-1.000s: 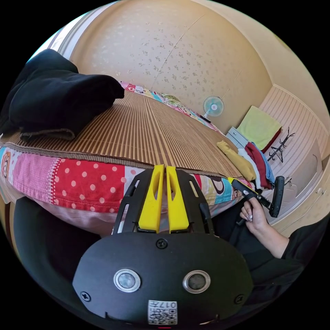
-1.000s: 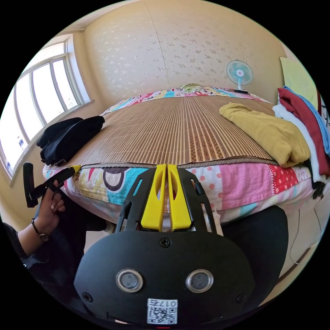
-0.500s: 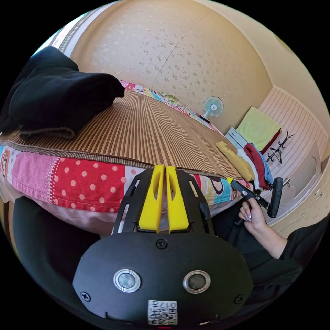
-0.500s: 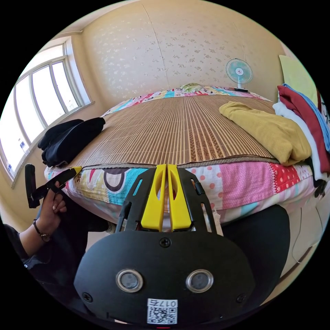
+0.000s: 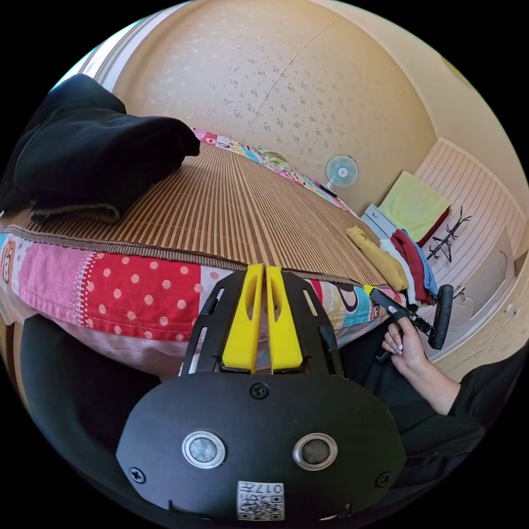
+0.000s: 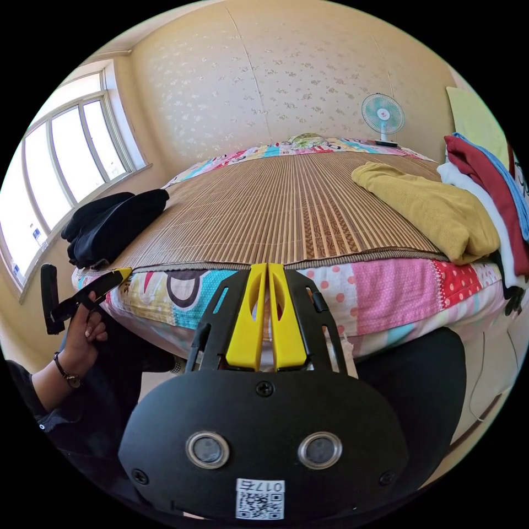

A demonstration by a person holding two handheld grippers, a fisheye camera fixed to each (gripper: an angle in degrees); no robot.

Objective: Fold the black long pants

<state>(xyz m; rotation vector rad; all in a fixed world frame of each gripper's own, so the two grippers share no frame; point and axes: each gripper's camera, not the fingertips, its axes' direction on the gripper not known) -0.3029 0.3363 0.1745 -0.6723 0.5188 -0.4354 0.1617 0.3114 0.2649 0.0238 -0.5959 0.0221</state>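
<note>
Both my grippers, left gripper (image 5: 265, 268) and right gripper (image 6: 266, 266), have jaws pressed together, empty; black long pants (image 5: 93, 160) lie folded on the mat (image 5: 231, 220), well apart.

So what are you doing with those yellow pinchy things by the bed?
A person holds a gripper in each hand at the near edge of the bed. The left gripper and the right gripper are both shut and hold nothing. The black pants lie bundled on the bamboo mat, untouched. A pile of other clothes sits at the opposite end.
</note>
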